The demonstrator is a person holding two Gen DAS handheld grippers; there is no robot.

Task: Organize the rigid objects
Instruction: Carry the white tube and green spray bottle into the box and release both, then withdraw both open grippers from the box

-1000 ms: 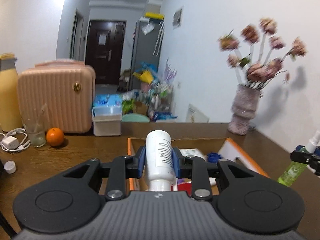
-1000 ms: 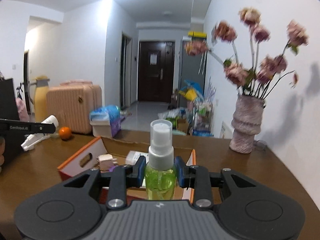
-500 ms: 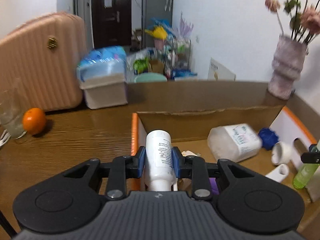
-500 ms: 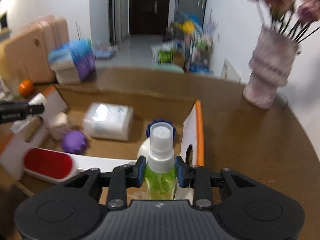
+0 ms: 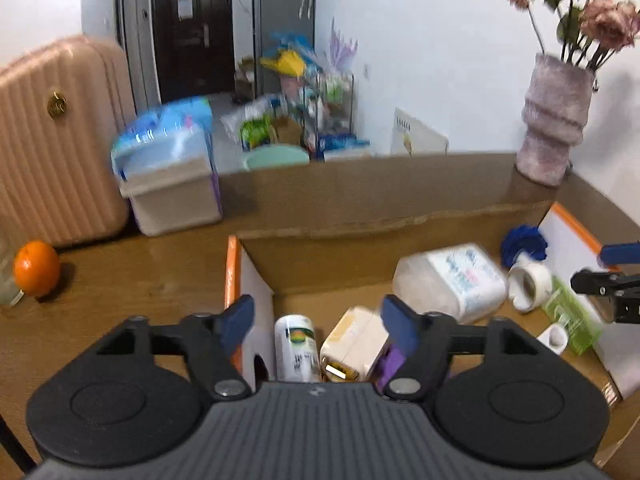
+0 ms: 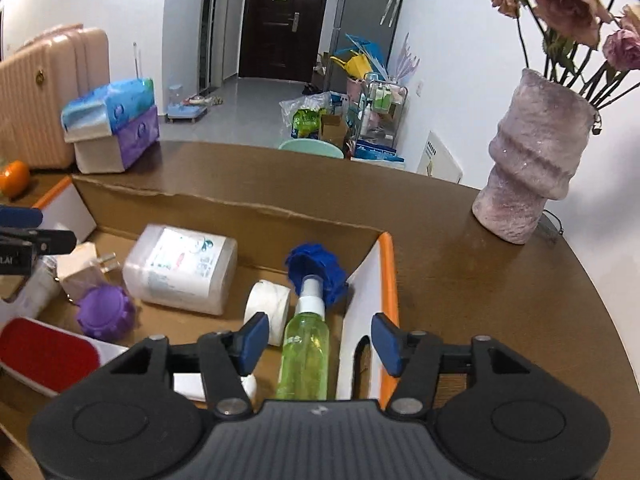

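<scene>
An open cardboard box point(image 5: 360, 236) point(image 6: 240, 208) with orange-edged flaps stands on the brown table. My left gripper point(image 5: 318, 316) is open above the box's left end; the white bottle point(image 5: 296, 348) lies in the box below it, free of the jaws. My right gripper point(image 6: 318, 340) is open above the box's right end; the green spray bottle point(image 6: 304, 348) lies in the box between and below its jaws, also seen in the left wrist view point(image 5: 572, 320).
The box also holds a white plastic jar point(image 6: 180, 268), a blue object point(image 6: 316, 268), a tape roll point(image 6: 268, 308), a purple lid point(image 6: 106, 312), a plug adapter point(image 6: 86, 268) and a red item point(image 6: 44, 352). A flower vase point(image 6: 532, 168) and an orange point(image 5: 36, 268) stand on the table.
Both grippers came down over the box and opened. The white bottle and the green spray bottle left the jaws and now lie in the box.
</scene>
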